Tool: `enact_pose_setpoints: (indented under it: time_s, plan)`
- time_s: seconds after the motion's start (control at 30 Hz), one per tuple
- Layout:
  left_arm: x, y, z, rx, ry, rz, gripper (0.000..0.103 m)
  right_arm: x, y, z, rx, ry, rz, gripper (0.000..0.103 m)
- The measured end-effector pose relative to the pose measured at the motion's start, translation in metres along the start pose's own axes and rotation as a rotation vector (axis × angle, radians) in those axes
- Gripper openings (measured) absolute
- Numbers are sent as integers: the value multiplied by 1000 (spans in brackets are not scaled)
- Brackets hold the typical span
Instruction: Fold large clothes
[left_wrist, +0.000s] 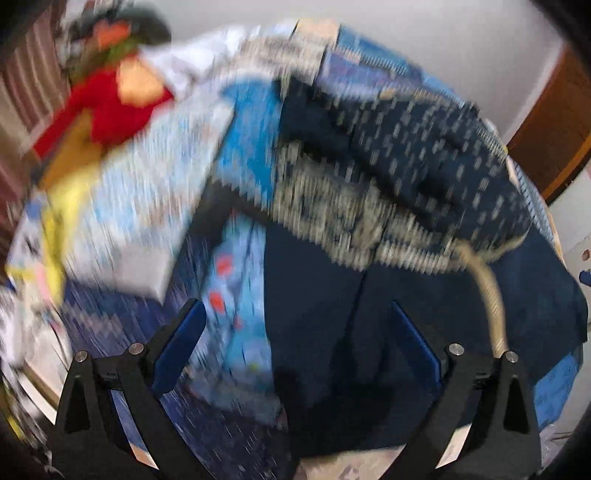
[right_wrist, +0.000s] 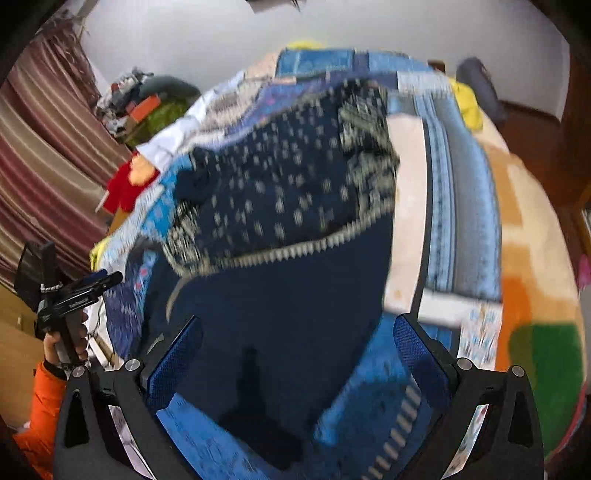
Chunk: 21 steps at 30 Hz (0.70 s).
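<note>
Orange-sleeved hand (right_wrist: 66, 339) in right view only; left gripper (left_wrist: 295, 332), right gripper (right_wrist: 297, 343) wide apart, empty, over dark navy patterned garment (right_wrist: 280, 206).

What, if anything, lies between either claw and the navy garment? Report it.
Nothing visible. The navy garment lies spread on the patchwork bedspread, directly ahead of the open right claw and the open left claw. The clothes pile sits off to the side.

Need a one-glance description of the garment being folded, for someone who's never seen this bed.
Start at the bed with the blue patchwork bedspread. Spread across its middle lies the navy garment, directly ahead of both open tools. Unlike the red garment near the striped curtain, it is dark navy with small pale flecks on its far half and a cream patterned border.
</note>
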<state>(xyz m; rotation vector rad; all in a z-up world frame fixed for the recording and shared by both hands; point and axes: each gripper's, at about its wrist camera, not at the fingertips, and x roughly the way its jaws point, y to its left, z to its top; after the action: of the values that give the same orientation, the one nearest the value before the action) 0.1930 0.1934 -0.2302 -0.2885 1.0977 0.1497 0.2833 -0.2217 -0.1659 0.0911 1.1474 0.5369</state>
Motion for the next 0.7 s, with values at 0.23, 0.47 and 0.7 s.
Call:
enact_pose_setpoints:
  time_s: [0.23, 0.47, 0.7]
  plan:
    - [53, 9, -54, -123, 209, -148, 99, 14, 6, -32, 2, 29, 46, 75]
    - [51, 1, -61, -208, 169, -318, 44, 20, 15, -32, 6, -13, 86, 27]
    - [17, -29, -26, -17, 74, -242, 19, 20, 17, -11, 17, -43, 161, 14]
